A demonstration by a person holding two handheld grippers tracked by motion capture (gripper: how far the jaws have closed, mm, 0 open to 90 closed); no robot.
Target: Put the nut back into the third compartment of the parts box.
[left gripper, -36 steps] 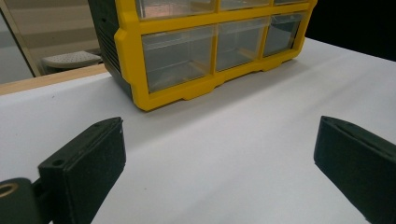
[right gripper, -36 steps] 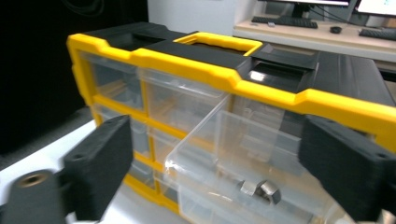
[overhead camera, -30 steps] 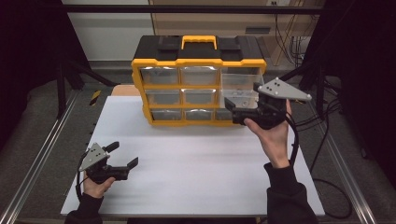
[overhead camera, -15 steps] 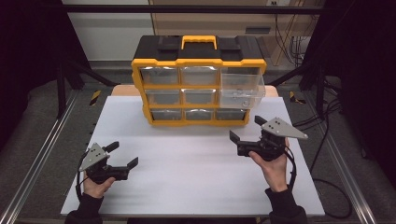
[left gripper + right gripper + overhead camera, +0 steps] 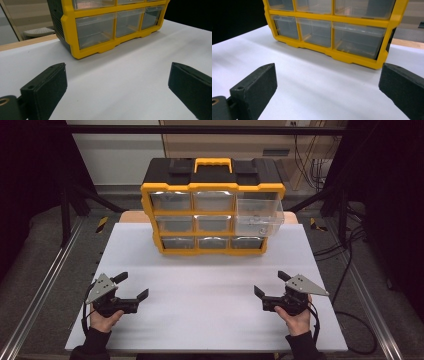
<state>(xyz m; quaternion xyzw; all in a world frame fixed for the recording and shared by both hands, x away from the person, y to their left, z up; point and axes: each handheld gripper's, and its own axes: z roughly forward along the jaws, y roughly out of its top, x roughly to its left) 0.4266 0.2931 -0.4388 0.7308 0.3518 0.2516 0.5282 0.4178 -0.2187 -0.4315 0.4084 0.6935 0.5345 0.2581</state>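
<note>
Yellow-and-black plastic drawer cabinet (image 5: 212, 187) at upper centre of the high view, standing toward the far edge of the white bench (image 5: 210, 320). Nine clear drawers in three rows. Top-right drawer (image 5: 259, 217) pulled well out of its slot, overhanging the one below it; the other eight flush with the frame.

Right hand-held gripper (image 5: 270, 283) no longer up at that drawer, as a second ago. Now drawn back to the lower right of the frame, low over the bench and well apart from the cabinet. Jaws spread wide, nothing between them (same in the right gripper view (image 5: 328, 87), with only bare white bench in the gap and the cabinet's lower rows beyond).

Left hand-held gripper (image 5: 133, 285) unmoved at lower left, likewise gaping wide and empty, pointing toward the cabinet's left corner in the left gripper view (image 5: 117, 87).

Meaning for the work, as a judgement: opening of the drawer done, grip released, hand retreated to a rest position mirroring the left one. Looks like the close of a step rather than the middle of one. Contents of the open drawer too faint to make out through the clear plastic, so impossible to tell whether something waits to be taken from it or put in. Next likely either a fresh reach to the open drawer or nothing further.
</note>
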